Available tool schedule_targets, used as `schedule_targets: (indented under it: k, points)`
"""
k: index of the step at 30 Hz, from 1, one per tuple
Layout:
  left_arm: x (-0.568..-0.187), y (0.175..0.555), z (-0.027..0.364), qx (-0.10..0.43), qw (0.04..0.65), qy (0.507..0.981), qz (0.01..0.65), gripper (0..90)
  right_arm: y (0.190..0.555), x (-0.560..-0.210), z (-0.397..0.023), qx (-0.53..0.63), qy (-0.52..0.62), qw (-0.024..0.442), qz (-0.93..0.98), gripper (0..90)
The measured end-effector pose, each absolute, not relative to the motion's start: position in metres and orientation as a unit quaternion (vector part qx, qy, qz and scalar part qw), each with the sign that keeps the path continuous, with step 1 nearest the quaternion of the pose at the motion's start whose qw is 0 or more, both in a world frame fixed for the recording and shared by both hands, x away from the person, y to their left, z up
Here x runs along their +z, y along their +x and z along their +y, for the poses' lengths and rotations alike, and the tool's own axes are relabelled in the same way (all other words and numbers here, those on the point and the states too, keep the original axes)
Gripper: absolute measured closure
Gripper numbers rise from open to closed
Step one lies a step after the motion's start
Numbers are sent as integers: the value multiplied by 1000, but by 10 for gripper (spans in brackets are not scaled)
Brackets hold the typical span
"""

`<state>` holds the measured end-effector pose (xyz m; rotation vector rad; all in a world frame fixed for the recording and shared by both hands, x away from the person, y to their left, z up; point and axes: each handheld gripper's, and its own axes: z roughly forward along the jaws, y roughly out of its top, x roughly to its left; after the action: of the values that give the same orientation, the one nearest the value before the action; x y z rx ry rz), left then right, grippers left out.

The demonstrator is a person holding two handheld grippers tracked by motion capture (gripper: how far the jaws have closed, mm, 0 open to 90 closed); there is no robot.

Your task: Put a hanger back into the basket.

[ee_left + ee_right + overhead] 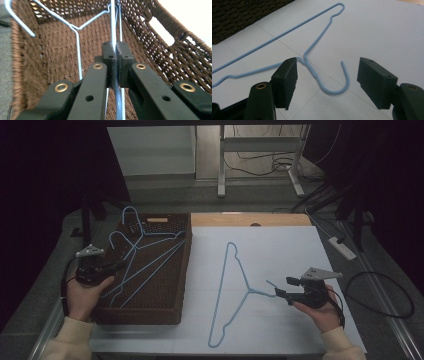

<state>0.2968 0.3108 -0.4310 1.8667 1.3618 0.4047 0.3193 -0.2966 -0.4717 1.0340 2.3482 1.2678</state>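
Two claws going here, each on its own blue wire hanger. The left claw [111, 267] sits over the near-left corner of the brown wicker basket [181, 270], and in the left gripper view its jaws are pressed tight together on the straight wire of a hanger in the basket [113, 27], so that one's properly pinched. The wire runs from between the pads straight away toward the far end of the basket, with a second wire just beside it. From the high view there's a small pile of the same blue hangers [145, 255] lying across each other inside the basket, hooks sticking up past the far-left rim. Can't really count them, the wires overlap too much.

The right claw [283, 286] is on the other side, low over the white tabletop [290, 250]. Its jaws are spread wide, nothing gripped. In the right gripper view the hook of the loose hanger [329, 82] lies flat on the tabletop in the gap between the two pads, with the twisted neck close to the left pad. Whether that pad actually touches the wire I can't tell from this angle.

That loose hanger [227, 295] is flat on the white sheet, just right of the basket but apart from it, hook pointing at the right hand [322, 312] and its long straight bar on the side toward the basket. The left hand [87, 295] is at the basket's near-left corner, outside the rim.
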Motion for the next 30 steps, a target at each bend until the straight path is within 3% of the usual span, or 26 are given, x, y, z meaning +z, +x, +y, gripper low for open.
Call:
schedule_targets:
  k: [18, 25, 30]
  points:
    - [-445, 320, 309, 113, 289, 768, 560, 830, 320, -472, -296, 437, 358, 137, 814, 332]
    - [-449, 323, 307, 126, 287, 773, 552, 678, 319, -472, -296, 437, 358, 136, 814, 331]
    - [-443, 316, 305, 142, 322, 771, 531, 545, 319, -472, -296, 437, 357, 135, 814, 331]
